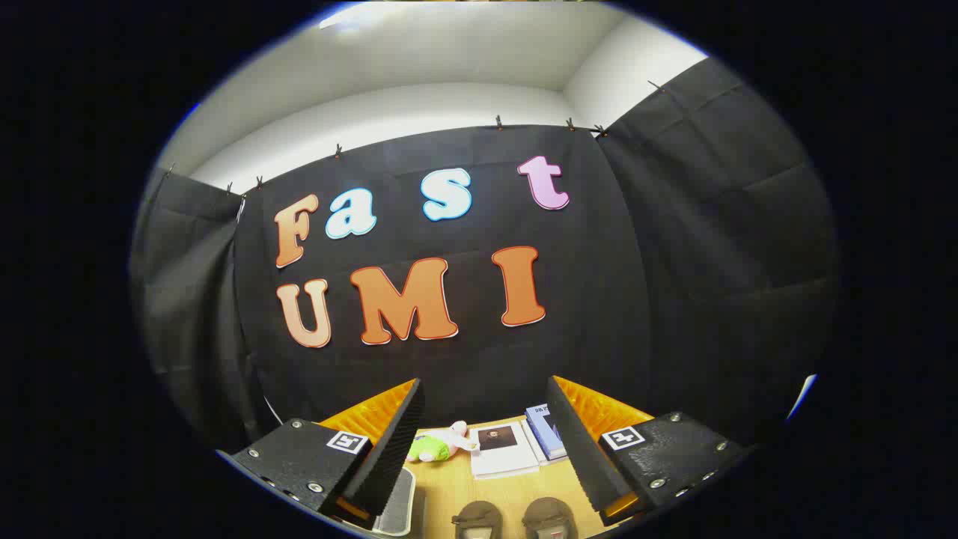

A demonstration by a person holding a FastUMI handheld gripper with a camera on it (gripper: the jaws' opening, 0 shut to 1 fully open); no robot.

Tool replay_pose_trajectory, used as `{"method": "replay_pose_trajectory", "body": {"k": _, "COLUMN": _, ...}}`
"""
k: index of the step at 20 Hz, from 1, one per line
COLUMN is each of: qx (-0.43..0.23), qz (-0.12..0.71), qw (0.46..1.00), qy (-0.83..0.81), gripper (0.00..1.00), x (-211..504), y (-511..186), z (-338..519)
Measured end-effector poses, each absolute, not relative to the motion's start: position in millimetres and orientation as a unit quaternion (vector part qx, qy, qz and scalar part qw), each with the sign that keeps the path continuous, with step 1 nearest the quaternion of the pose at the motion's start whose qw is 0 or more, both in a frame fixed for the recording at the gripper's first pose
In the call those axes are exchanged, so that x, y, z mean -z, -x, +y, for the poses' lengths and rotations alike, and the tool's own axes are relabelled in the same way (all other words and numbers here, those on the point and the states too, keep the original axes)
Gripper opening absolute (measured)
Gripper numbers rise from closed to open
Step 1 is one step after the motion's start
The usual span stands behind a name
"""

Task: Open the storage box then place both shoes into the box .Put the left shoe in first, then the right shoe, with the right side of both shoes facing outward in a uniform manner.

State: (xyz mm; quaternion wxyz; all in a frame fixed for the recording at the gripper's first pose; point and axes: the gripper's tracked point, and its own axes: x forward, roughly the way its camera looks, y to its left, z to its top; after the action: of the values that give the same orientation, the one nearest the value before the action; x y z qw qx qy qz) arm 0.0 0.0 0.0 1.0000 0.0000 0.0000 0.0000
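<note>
Jaws spread wide and holding nothing, my gripper (486,442) hangs high; both shoes (513,519) sit side by side on the table (509,490), below and between my fingers.

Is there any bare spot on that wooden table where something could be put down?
Yes: a bare strip of table lies between the two shoes and the white booklet. Farther back it is crowded: a plush toy, the booklet and a blue book sit side by side. The open gripper holds nothing.
</note>
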Motion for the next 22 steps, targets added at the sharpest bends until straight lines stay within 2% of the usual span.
{"method": "replay_pose_trajectory", "body": {"k": 3, "qx": 0.02, "qz": -0.004, "qw": 1.0, "qy": -0.004, "gripper": 0.97, "x": -2.6, "y": 0.6, "z": -11.1}}
{"method": "replay_pose_trajectory", "body": {"k": 14, "qx": 0.023, "qz": 0.01, "qw": 1.0, "qy": 0.017, "gripper": 0.98, "x": 8.3, "y": -2.7, "z": -10.7}}
{"method": "replay_pose_trajectory", "body": {"k": 22, "qx": -0.011, "qz": 0.075, "qw": 0.997, "qy": -0.025, "gripper": 0.98, "x": 61.4, "y": -15.6, "z": 2.9}}
